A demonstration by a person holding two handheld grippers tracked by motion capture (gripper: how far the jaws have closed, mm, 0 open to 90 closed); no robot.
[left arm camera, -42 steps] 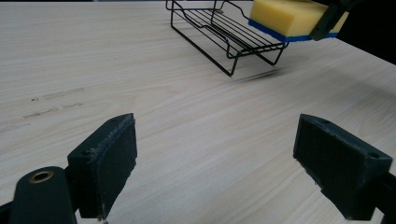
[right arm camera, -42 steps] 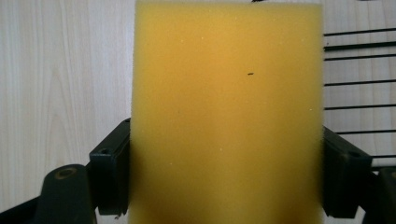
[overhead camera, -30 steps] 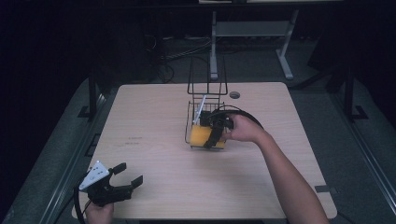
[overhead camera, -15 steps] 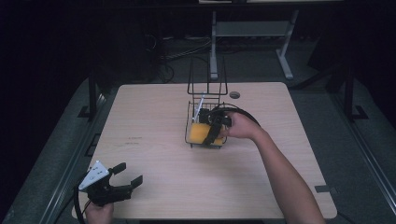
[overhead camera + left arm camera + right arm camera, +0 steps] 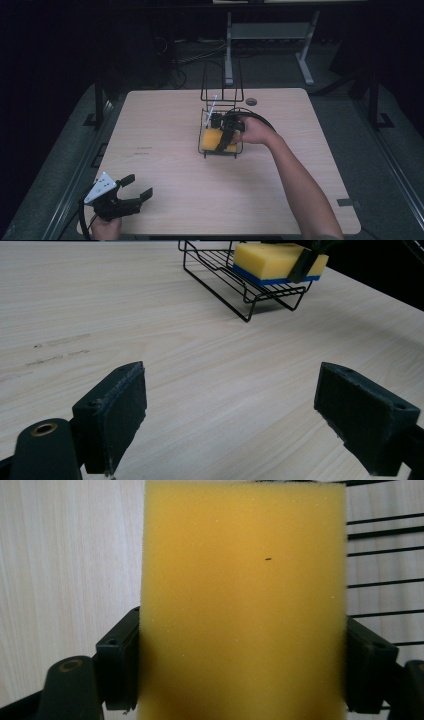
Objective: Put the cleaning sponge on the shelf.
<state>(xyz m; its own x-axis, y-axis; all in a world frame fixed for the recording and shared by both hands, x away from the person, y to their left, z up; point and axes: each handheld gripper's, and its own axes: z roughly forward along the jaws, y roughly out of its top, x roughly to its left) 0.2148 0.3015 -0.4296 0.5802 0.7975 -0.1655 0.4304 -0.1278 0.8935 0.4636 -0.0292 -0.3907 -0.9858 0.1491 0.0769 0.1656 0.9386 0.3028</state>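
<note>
Gripping the sponge point(image 5: 243, 605) by its two long sides, my right gripper point(image 5: 226, 134) has its black jaws pressed flat against the foam, one on each side, inside the wire rack point(image 5: 220, 120). In the right gripper view the sponge is a plain yellow rectangular block with a fine, porous surface and one tiny dark speck. In the left gripper view it shows a thin blue layer under the yellow, and it lies low in the rack, on or just above the thin black rods of the tray; I cannot tell whether it touches them. The rack is bent black wire with a tall looped back, standing near the middle of the table point(image 5: 165, 125), which is pale wood-grain laminate, smooth, with a few faint scuff marks.

My left gripper point(image 5: 120, 199) sits at the near left corner of the table, well apart from the rack. Its blocky, matte black jaws stand wide apart with nothing between them but bare tabletop.
</note>
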